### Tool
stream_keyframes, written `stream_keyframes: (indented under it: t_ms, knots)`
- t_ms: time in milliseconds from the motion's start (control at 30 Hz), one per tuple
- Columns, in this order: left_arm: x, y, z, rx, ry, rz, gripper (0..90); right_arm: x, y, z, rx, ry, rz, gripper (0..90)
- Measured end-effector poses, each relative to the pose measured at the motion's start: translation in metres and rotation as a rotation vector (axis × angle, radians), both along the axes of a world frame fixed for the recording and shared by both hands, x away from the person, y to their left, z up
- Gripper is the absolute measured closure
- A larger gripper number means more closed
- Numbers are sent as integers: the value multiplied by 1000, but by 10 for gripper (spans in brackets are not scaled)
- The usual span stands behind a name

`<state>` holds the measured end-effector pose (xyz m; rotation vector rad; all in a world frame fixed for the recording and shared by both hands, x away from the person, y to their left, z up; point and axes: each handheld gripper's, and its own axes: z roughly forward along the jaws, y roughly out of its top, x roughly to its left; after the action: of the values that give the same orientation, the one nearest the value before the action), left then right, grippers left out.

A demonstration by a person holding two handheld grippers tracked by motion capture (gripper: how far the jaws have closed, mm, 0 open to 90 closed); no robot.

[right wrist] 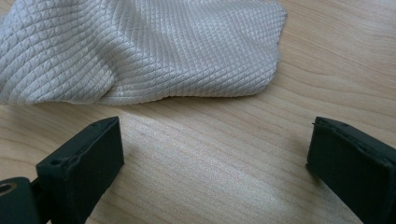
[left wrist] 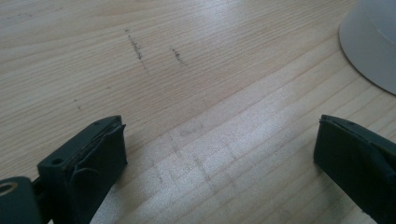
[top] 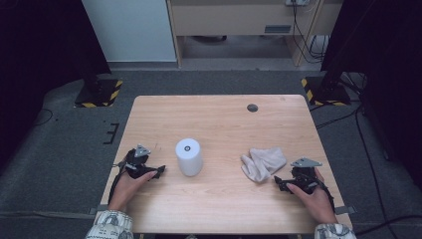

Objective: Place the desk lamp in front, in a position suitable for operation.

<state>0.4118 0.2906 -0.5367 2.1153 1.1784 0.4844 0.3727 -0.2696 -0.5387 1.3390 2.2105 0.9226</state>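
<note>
Fingers: left gripper spread wide, empty | right gripper spread wide, near cloth

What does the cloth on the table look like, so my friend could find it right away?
Look at the wooden table, on its right half, just ahead of the right gripper. There lies a crumpled whitish cloth with a quilted diamond pattern. It is soft and flat, unlike the tall white cylinder standing to its left.

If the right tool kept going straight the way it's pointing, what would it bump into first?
Most likely the white cloth. The right tool is open over bare table, and the cloth lies just ahead of its jaws, not touching them.
</note>
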Motion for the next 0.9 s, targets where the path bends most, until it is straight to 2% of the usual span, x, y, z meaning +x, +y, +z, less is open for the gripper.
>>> stream_keyframes:
  t_ms: [267, 367, 567, 667, 900]
  knots:
    - [0, -1, 0, -6, 1, -7, 11, 0, 0, 0, 0, 0, 0, 39]
    - [-1, -3, 3, -6, 9, -25, 29, 0, 0, 0, 0, 0, -1, 39]
    - [-8, -24, 14, -11, -17, -133, 32, 0, 1, 0, 2, 0, -8, 39]
    - [-14, -37, 22, -38, -36, -190, 30, 0, 1, 0, 0, -2, -7, 39]
    - [-25, -63, 35, -64, -84, -271, 28, 0, 2, 0, 0, -2, -15, 37]
